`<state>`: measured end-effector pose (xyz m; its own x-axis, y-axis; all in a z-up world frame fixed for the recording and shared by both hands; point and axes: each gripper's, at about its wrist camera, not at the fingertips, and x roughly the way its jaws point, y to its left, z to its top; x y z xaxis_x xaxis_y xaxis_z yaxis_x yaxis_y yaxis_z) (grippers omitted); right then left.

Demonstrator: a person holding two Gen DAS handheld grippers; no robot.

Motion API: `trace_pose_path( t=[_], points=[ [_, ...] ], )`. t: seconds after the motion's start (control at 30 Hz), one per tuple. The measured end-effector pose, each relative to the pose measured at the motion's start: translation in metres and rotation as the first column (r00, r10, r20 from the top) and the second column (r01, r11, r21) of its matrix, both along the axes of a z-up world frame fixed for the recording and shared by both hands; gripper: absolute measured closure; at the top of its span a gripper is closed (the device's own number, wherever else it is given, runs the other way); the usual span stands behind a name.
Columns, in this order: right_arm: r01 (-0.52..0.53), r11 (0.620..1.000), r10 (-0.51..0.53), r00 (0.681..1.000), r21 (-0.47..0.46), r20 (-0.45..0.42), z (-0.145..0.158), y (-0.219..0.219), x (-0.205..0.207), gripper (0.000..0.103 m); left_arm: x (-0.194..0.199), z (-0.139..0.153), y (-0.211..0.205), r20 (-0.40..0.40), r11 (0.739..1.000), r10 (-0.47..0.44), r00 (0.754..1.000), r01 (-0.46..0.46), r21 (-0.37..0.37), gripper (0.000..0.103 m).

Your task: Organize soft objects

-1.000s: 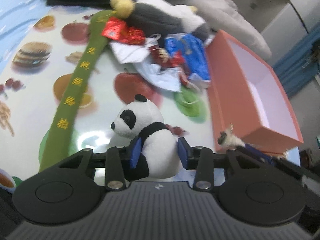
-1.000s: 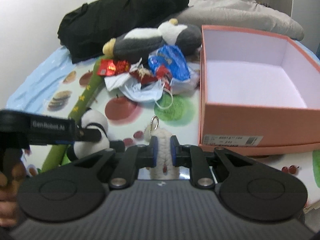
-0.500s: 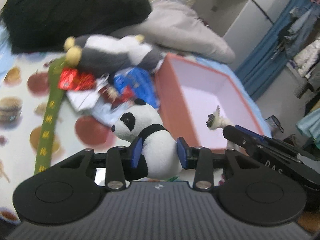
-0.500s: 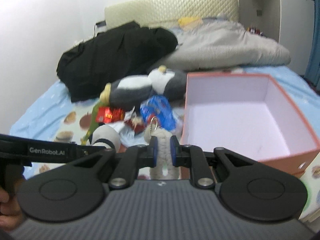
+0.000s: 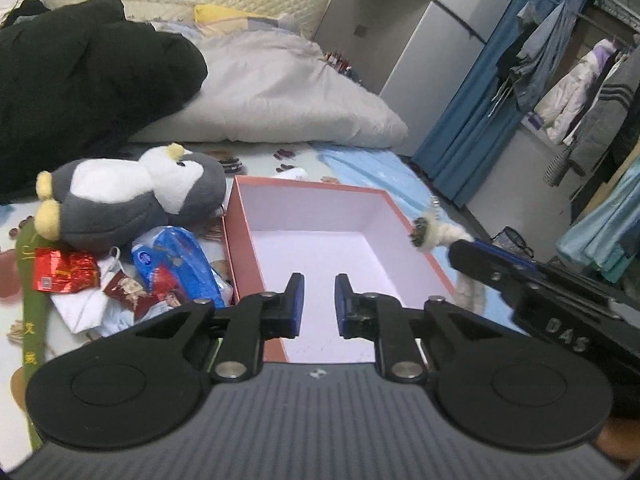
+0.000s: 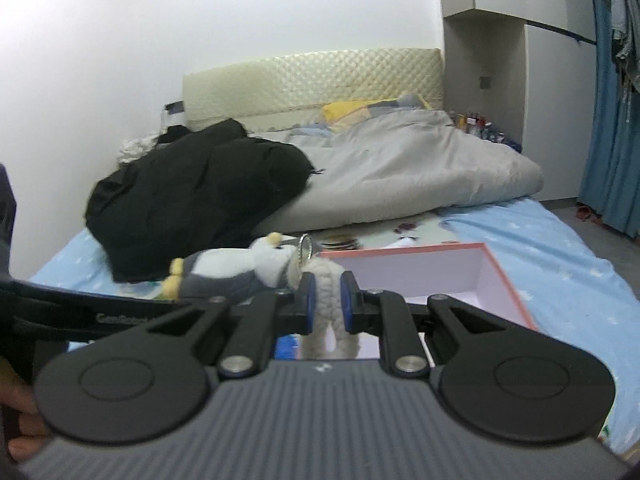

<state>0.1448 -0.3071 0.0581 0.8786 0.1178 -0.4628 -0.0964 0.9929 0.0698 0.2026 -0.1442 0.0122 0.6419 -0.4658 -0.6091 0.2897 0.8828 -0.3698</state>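
Observation:
My left gripper [image 5: 318, 300] hovers over the near end of the salmon box [image 5: 243, 264], whose white inside shows bare. Its jaws are closing, a narrow gap remains and nothing is between them. The panda plush is out of view. My right gripper [image 6: 326, 300] is shut on a small white fluffy keychain plush [image 6: 325, 278], held in the air above the box [image 6: 506, 276]. The left wrist view shows that plush [image 5: 440, 236] over the box's right rim. A grey and white penguin plush [image 5: 120, 196] lies left of the box.
Snack wrappers, a blue bag [image 5: 176, 264], a red packet [image 5: 64, 276] and a green strip [image 5: 32, 320] litter the mat left of the box. A black jacket [image 5: 80, 80] and a grey duvet [image 5: 280, 92] lie behind. Hanging clothes and a blue curtain [image 5: 472, 120] are at the right.
The panda has left the left gripper and its jaws have narrowed. Both grippers have risen and tipped up, coming over the box. The right gripper keeps its white plush.

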Motion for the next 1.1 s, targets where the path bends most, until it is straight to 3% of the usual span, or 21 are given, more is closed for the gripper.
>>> trace_pose_path(
  t=[0.13, 0.37, 0.43, 0.5, 0.63, 0.7, 0.83, 0.93, 1.03, 1.1],
  points=[
    [0.032, 0.999, -0.032, 0.999, 0.003, -0.044, -0.014, -0.021, 0.014, 0.086, 0.011, -0.024, -0.004, -0.047, 0.999, 0.034, 0.998, -0.034, 0.011, 0.083],
    [0.056, 0.997, -0.047, 0.985, 0.047, -0.165, -0.064, -0.040, 0.019, 0.086, 0.001, -0.080, 0.021, -0.172, 0.996, 0.089, 0.981, -0.082, 0.044, 0.083],
    [0.053, 0.997, -0.041, 0.979, 0.055, -0.198, -0.079, -0.038, 0.016, 0.086, -0.009, -0.098, 0.027, -0.209, 0.994, 0.099, 0.973, -0.087, 0.067, 0.077],
    [0.052, 0.996, -0.034, 0.974, 0.072, -0.225, -0.090, -0.036, 0.012, 0.086, -0.023, -0.119, 0.034, -0.246, 0.992, 0.114, 0.962, -0.096, 0.084, 0.055],
    [0.052, 0.994, -0.026, 0.966, 0.094, -0.259, -0.105, -0.031, 0.006, 0.086, -0.056, -0.160, 0.046, -0.335, 0.990, 0.135, 0.933, -0.115, 0.079, 0.044],
    [0.049, 0.995, -0.023, 0.964, 0.090, -0.266, -0.108, -0.030, 0.002, 0.086, -0.070, -0.168, 0.052, -0.336, 0.987, 0.157, 0.929, -0.137, 0.083, 0.037],
    [0.046, 0.995, -0.020, 0.962, 0.089, -0.272, -0.111, -0.030, -0.003, 0.086, -0.090, -0.175, 0.057, -0.333, 0.982, 0.187, 0.924, -0.168, 0.086, 0.032],
    [0.051, 0.995, -0.025, 0.961, 0.088, -0.276, -0.114, -0.031, -0.003, 0.086, -0.096, -0.181, 0.049, -0.324, 0.974, 0.209, 0.923, -0.166, 0.154, 0.032],
    [0.050, 0.995, -0.023, 0.959, 0.089, -0.284, -0.116, -0.032, -0.003, 0.086, -0.100, -0.195, 0.040, -0.335, 0.962, 0.233, 0.913, -0.165, 0.219, 0.032],
    [0.049, 0.995, -0.022, 0.959, 0.089, -0.282, -0.116, -0.033, -0.005, 0.086, -0.101, -0.211, 0.038, -0.389, 0.962, 0.232, 0.892, -0.150, 0.229, 0.033]
  ],
)
